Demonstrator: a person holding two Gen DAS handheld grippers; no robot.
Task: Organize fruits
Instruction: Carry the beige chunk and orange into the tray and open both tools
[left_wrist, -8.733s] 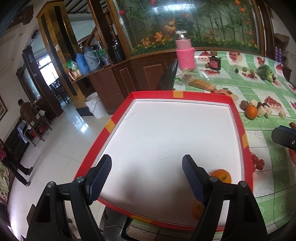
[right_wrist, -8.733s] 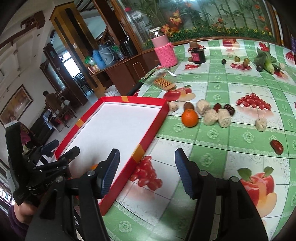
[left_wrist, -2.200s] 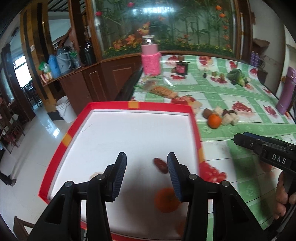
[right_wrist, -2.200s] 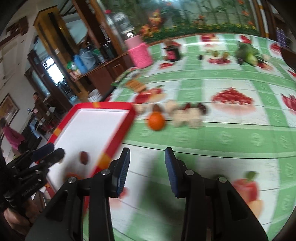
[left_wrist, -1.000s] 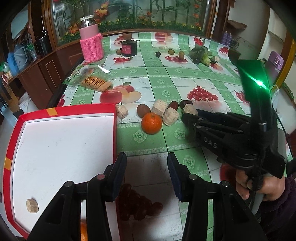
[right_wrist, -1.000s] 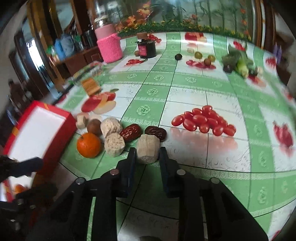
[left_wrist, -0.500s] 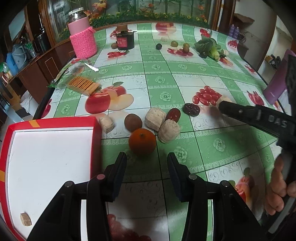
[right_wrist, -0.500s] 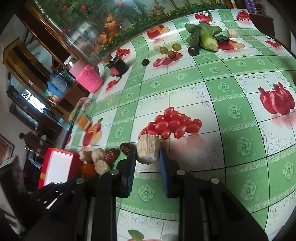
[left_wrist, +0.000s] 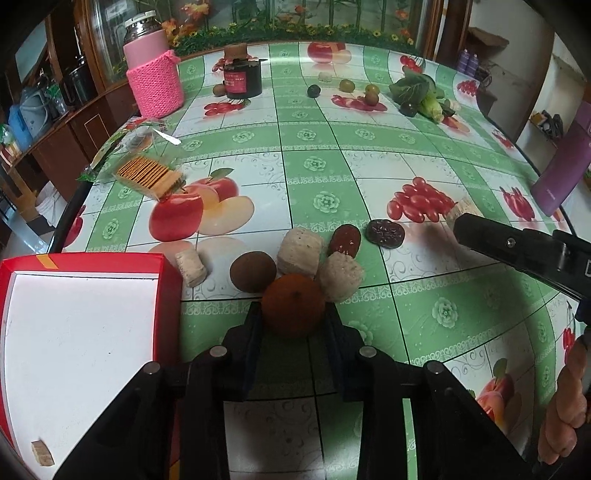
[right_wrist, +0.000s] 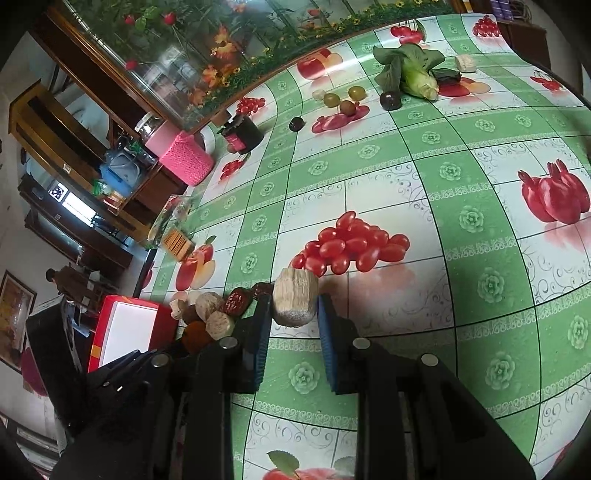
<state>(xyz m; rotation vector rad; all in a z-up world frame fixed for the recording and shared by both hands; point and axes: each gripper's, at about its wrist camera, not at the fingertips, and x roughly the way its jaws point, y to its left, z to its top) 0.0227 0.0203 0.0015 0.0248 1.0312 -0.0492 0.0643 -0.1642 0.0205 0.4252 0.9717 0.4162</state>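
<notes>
The left gripper (left_wrist: 293, 314) pinches an orange (left_wrist: 293, 305), round, dull and dimpled, on the tablecloth (left_wrist: 317, 155) just right of the red tray (left_wrist: 168, 280). The orange touches a pale, rough chunk (left_wrist: 340, 276) and sits near a brown fruit (left_wrist: 253, 270). The right gripper (right_wrist: 291, 308) pinches a beige, fibrous block (right_wrist: 295, 297), cut flat at its ends, near the printed tomatoes.
</notes>
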